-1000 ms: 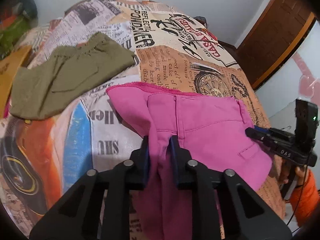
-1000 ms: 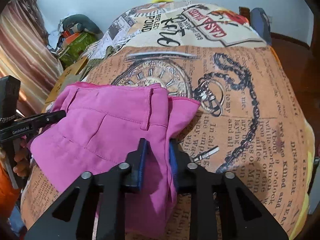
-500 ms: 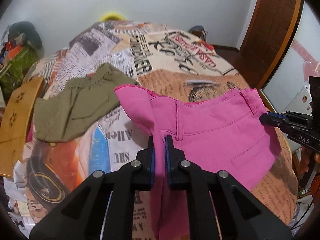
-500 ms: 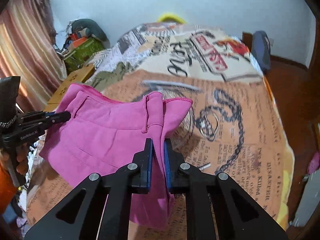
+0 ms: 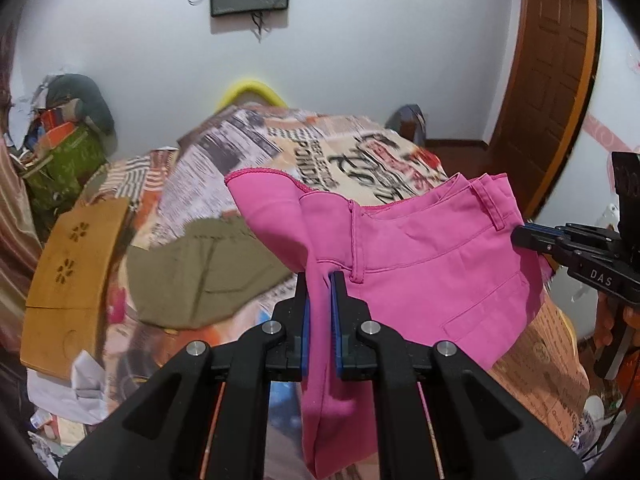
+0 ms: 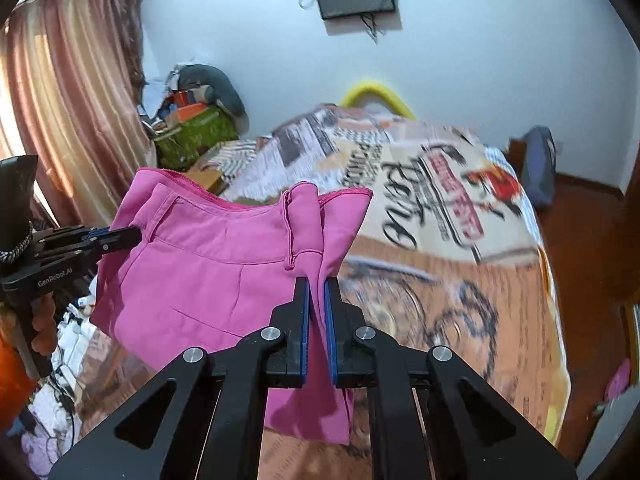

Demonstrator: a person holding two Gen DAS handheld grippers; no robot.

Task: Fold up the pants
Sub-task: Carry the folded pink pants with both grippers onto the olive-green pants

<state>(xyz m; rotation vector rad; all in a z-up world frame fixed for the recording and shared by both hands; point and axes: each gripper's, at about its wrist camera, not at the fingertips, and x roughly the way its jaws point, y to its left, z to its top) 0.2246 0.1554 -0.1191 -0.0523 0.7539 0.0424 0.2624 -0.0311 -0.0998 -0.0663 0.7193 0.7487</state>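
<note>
Nearest, the left claw (image 5: 319, 292) pinches one end of the pink pants (image 5: 420, 264), and the right claw (image 6: 317, 296) is clamped on the other end. The garment hangs lifted above the bed (image 6: 440, 240) — its waistband stretched left to right, legs drooping down. This looks like the lift-and-spread step — next, lower it flat onto the far bedspread.

Both grippers matte black plastic, forked linkage arms with silver round-head screws at the pivots. Left gripper (image 5: 319, 280): blue pads (image 5: 306, 332) on the inner faces. Right gripper (image 6: 316, 284): same build. White lettering on the bodies ("DAS" on right, "GenRobot.AI" on left). Hand (image 6: 42, 320) bare-skinned, orange sleeve (image 6: 12, 384).
</note>
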